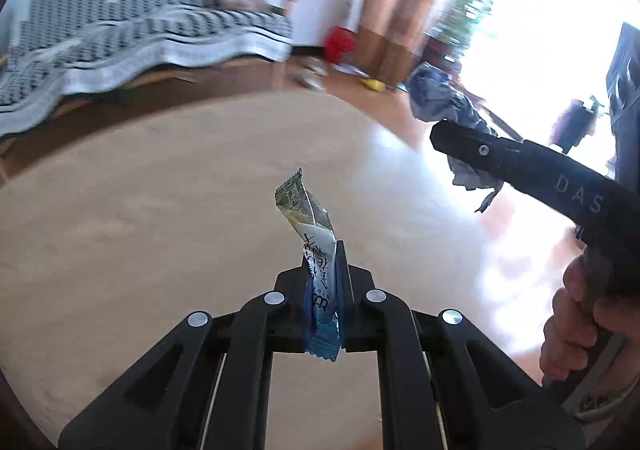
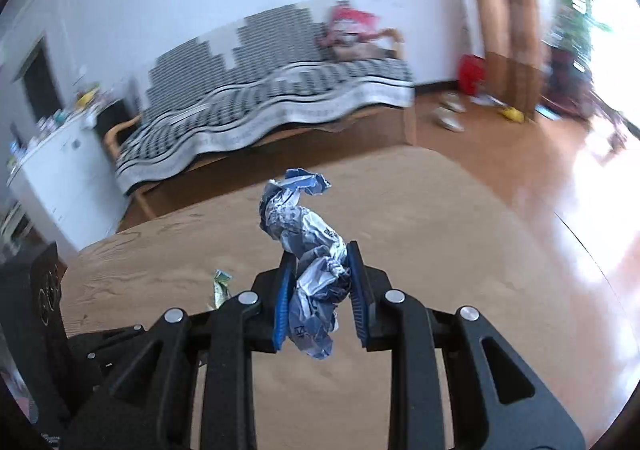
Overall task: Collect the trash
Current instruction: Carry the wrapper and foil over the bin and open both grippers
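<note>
1. A twisted snack wrapper [image 1: 314, 250] is pinched between the closed jaws of the left gripper [image 1: 324, 282]; its green end sticks up and forward, and its blue end hangs behind the fingers.
2. A crumpled blue-and-silver foil [image 2: 310, 250] is clamped by the right gripper [image 2: 320, 298], whose blue pads [image 2: 282, 306] are pressed against its sides with the jaws only partly closed.
3. Both pieces are held in the air above a round wooden table [image 1: 140, 217].
4. In the left view, the right gripper [image 1: 452, 137] is seen to the right with the foil [image 1: 444, 97], gripped by a hand [image 1: 580, 326].
5. A sofa [image 2: 260, 105] under a striped cover is seen beyond the table, blurred.
</note>
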